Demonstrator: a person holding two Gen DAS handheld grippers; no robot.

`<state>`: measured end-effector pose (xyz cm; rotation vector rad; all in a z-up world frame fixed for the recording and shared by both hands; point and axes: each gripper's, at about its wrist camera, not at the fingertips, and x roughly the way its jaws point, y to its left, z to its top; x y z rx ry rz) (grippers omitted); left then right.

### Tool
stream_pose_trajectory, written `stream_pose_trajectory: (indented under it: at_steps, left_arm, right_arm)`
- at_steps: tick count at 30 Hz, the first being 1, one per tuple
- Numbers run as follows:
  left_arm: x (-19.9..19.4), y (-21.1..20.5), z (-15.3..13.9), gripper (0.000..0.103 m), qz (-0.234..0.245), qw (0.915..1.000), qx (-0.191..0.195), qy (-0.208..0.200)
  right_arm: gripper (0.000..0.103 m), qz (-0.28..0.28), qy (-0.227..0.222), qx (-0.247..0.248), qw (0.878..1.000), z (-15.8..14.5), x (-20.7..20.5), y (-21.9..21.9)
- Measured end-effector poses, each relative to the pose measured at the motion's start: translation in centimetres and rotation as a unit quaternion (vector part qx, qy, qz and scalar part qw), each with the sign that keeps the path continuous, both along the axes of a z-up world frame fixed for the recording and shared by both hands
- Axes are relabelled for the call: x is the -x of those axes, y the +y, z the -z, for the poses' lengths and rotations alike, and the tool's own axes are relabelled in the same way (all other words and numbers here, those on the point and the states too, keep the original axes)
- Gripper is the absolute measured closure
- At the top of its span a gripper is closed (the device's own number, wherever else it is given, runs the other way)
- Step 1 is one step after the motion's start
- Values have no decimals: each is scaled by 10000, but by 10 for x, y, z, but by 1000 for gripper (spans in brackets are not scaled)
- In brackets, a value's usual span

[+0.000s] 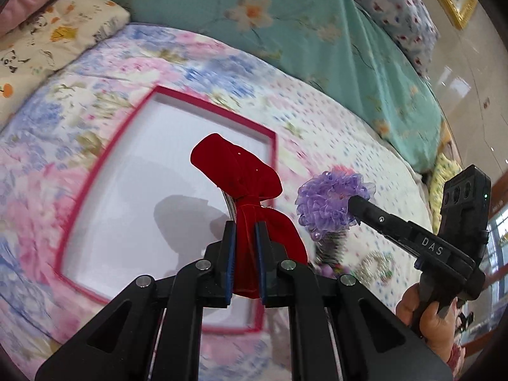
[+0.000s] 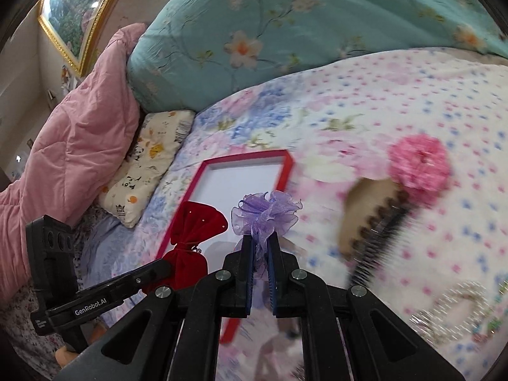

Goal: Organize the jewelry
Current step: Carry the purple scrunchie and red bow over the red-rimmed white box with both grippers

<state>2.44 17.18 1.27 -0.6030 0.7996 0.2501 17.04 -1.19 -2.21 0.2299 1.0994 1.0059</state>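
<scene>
My left gripper point(image 1: 244, 223) is shut on a red velvet bow point(image 1: 241, 174) and holds it above the red-rimmed white tray point(image 1: 127, 146) on the bed. The bow also shows in the right wrist view point(image 2: 193, 231). My right gripper point(image 2: 259, 238) is shut on a purple ruffled hair tie point(image 2: 266, 211), held just right of the tray point(image 2: 285, 168). In the left wrist view the hair tie point(image 1: 327, 200) sits at the right gripper's tip point(image 1: 354, 206).
A pink ruffled hair tie point(image 2: 419, 165), a tan and black hair comb clip point(image 2: 371, 219) and a sparkly beaded band point(image 2: 457, 311) lie on the floral bedspread. A teal quilt point(image 2: 285, 25), pink quilt point(image 2: 73, 133) and panda pillow point(image 2: 149, 158) lie behind.
</scene>
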Motion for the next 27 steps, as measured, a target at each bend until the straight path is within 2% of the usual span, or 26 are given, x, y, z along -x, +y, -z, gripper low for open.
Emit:
stream_pose_trajectory:
  at_steps: [7,14,20,27]
  left_arm:
    - [-18,44,5,94,-227,9995,-207,-2]
    - [-57,82,26,94,-292,9991,-279,127]
    - [-82,95,45,94,-323,9984,-365,289]
    - [-92,103,67,94,-334,9973,-343,555]
  right_arm:
    - [96,-136,151,-91,9998,16,-18,55]
    - [96,-220,246,-19,9995,39,-41,97]
    - [96,-262,360,74,9990,59,-55,120]
    - [96,-338,324,379,9982,76,-61,139]
